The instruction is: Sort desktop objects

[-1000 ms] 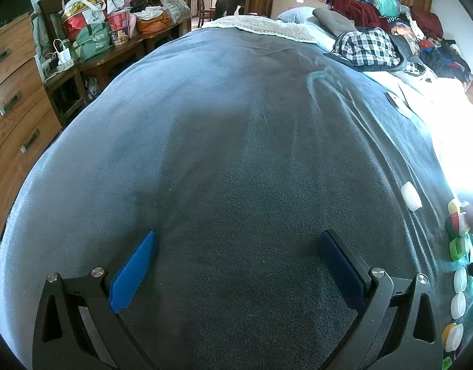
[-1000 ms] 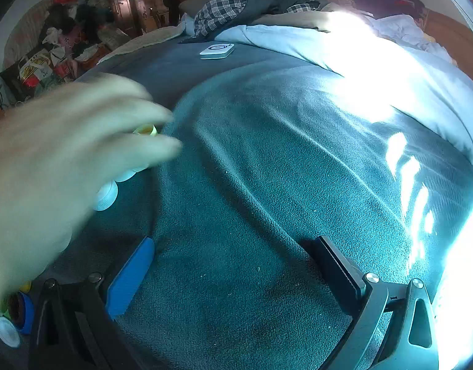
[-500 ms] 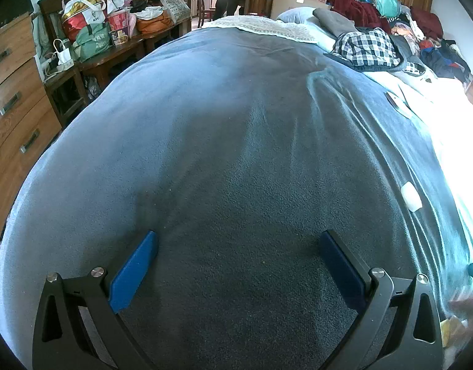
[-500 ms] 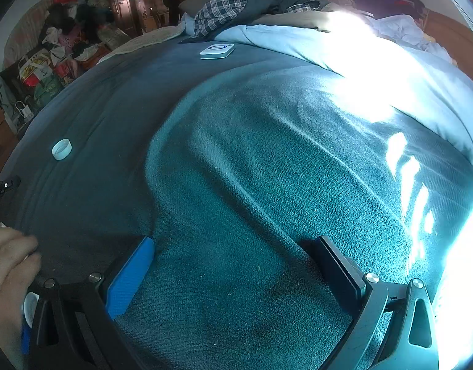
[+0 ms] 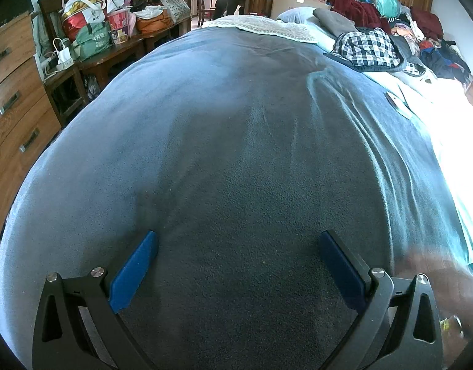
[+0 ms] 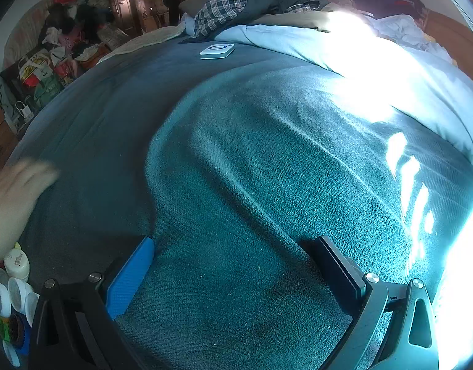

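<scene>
Sorting hasn't really kicked off yet, so take your time: both grippers sit on the blanket point(image 6: 236, 160) spread wide with nothing between them. Your bottle caps point(image 6: 11, 293) are bunched at 8 o'clock of the right gripper point(image 6: 233, 265), just beside it. A bare hand point(image 6: 17, 191), blurred, hovers at 9 o'clock above them. I'd swing right toward one cap, straddling it squarely. The left gripper point(image 5: 236, 262) points at bare blanket.
</scene>
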`<state>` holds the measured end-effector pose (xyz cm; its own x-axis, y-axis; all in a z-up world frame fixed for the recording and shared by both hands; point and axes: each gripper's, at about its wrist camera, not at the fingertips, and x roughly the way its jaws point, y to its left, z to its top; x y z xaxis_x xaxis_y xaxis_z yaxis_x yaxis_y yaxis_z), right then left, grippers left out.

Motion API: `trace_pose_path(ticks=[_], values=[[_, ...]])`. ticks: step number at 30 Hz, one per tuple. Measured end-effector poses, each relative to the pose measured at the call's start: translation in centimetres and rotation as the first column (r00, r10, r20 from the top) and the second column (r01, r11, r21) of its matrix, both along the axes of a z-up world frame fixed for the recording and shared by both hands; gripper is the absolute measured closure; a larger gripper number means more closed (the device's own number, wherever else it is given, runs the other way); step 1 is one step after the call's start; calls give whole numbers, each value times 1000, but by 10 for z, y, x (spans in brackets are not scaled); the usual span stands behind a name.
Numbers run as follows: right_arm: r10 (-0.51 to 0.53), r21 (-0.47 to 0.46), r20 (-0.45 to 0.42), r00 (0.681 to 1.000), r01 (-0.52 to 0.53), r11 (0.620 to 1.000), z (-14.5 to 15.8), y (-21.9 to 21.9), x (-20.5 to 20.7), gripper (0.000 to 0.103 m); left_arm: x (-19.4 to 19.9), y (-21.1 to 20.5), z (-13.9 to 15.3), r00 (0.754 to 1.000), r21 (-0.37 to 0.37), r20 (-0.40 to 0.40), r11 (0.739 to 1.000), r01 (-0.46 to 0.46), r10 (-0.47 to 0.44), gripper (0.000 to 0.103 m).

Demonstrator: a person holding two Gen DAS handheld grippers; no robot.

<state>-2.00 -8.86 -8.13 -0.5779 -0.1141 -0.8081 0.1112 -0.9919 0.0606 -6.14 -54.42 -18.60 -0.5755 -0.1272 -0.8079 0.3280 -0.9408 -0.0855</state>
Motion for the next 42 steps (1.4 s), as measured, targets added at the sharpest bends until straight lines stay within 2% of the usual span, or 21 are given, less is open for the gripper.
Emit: trace_pose_path(ticks=[3, 6, 7, 9, 11, 14, 16, 18, 20, 23, 25, 27, 29, 30, 31, 32, 33, 37, 42], values=[[0, 0, 0, 1000, 0, 1000, 0, 0, 0, 0, 1, -1, 2, 1000, 28, -15, 1000, 7, -6, 2], [0, 0, 0, 1000, 0, 1000, 0, 0, 0, 0, 16, -14, 12, 996, 142, -91, 990, 9, 4, 2], [0, 0, 0, 1000, 0, 1000, 0, 0, 0, 0, 22, -15, 16, 995, 157, -99, 987, 10, 5, 2], [0, 0, 0, 1000, 0, 1000, 0, 0, 0, 0, 37, -14, 25, 995, 140, -96, 990, 29, -15, 5], [0, 0, 0, 1000, 0, 1000, 0, 0, 0, 0, 58, 4, 39, 988, 125, -116, 986, 113, -98, 12], [0, 0, 0, 1000, 0, 1000, 0, 0, 0, 0, 76, 42, 54, 970, 80, -110, 971, 227, -218, 12], [0, 0, 0, 1000, 0, 1000, 0, 0, 0, 0, 79, 70, 55, 958, 45, -74, 959, 281, -277, 12], [0, 0, 0, 1000, 0, 1000, 0, 0, 0, 0, 78, 88, 50, 956, 15, -39, 957, 290, -289, 12], [0, 0, 0, 1000, 0, 1000, 0, 1, 0, 0, 73, 100, 45, 959, 30, -22, 959, 282, -282, 13], [0, 0, 0, 1000, 0, 1000, 0, 1, -1, 0, 66, 116, 36, 964, 11, 21, 964, 266, -267, 13], [0, 0, -1, 1000, 0, 1000, 0, 0, 0, 0, 70, 120, 29, 962, 26, 42, 963, 269, -270, 13], [0, 0, -1, 1000, 0, 1000, 0, 0, -1, 0, 70, 126, 24, 959, 10, 56, 961, 276, -276, 14], [0, 0, -1, 1000, 0, 1000, 0, 0, -1, 0, 67, 131, 20, 962, -12, 67, 964, 267, -266, 35], [0, 1, -1, 1000, 0, 1000, 0, 0, -1, 0, 64, 128, 19, 965, -14, 65, 967, 256, -255, 38], [0, 0, -2, 1000, 0, 1000, 0, 0, -1, 0, 62, 127, 20, 967, -9, 56, 969, 248, -247, 51], [0, -1, -1, 1000, 0, 1000, 0, 0, -1, 0, 61, 126, 21, 968, -11, 56, 969, 246, -245, 71], [0, -1, -2, 1000, 0, 1000, 0, 0, -1, 0, 59, 128, 22, 968, -24, 62, 970, 244, -242, 79], [-1, 0, -4, 1000, 1, 1000, 0, 0, -1, 0, 66, 123, 26, 969, -17, 57, 970, 242, -241, 78], [13, 11, 7, 1000, -13, 1000, 0, -5, -4, 0, 89, 99, 40, 981, 23, 15, 981, 192, -192, 78]])
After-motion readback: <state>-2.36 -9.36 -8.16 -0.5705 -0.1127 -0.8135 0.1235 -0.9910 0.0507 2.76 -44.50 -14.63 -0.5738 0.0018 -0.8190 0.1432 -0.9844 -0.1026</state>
